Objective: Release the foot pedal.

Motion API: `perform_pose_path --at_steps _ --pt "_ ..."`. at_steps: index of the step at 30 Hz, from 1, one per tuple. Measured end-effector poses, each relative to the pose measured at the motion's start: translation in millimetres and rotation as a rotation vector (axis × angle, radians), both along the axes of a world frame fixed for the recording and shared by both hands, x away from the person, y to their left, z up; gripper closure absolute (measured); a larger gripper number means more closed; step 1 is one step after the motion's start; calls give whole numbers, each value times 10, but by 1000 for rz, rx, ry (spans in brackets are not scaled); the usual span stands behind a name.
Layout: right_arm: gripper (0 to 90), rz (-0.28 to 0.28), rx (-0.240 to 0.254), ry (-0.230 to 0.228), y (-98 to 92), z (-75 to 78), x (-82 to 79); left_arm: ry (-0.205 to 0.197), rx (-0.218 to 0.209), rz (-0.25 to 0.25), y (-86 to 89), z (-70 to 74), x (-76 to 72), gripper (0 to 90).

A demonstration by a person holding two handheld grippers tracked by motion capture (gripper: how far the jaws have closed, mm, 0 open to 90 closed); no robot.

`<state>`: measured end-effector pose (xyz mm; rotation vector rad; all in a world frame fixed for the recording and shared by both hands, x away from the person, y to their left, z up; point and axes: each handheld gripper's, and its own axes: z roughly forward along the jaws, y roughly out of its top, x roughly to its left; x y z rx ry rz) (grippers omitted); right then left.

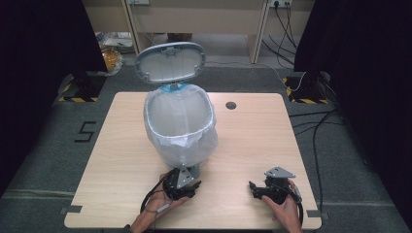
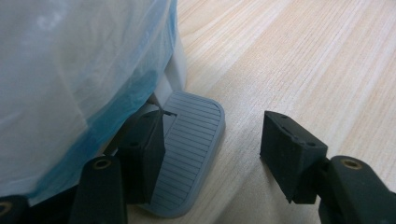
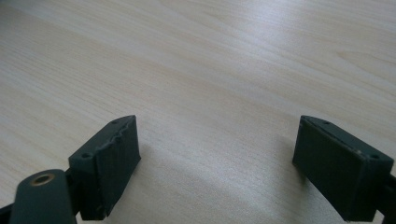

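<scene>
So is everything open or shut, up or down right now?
Lid: open, tipped up at the back.
Bag: fitted, folded over the rim.
Pedal: under one jaw of the left gripper, seemingly pressed down.
Left gripper: jaws apart, gripping nothing.
Right gripper: jaws apart, empty, over the table.

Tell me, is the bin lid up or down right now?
Up. In the high view the grey lid stands raised behind the bag-lined pedal bin, its mouth open; one jaw of the left tool rests on the foot pedal.
</scene>
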<state>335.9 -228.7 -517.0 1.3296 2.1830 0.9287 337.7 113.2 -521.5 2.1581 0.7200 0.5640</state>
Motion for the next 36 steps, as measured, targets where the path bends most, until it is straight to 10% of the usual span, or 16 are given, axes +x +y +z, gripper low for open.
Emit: perform_pose_path --at_steps 36 --pt "145 0 0 0 0 0 1 -34 -23 -16 25 119 -31 345"
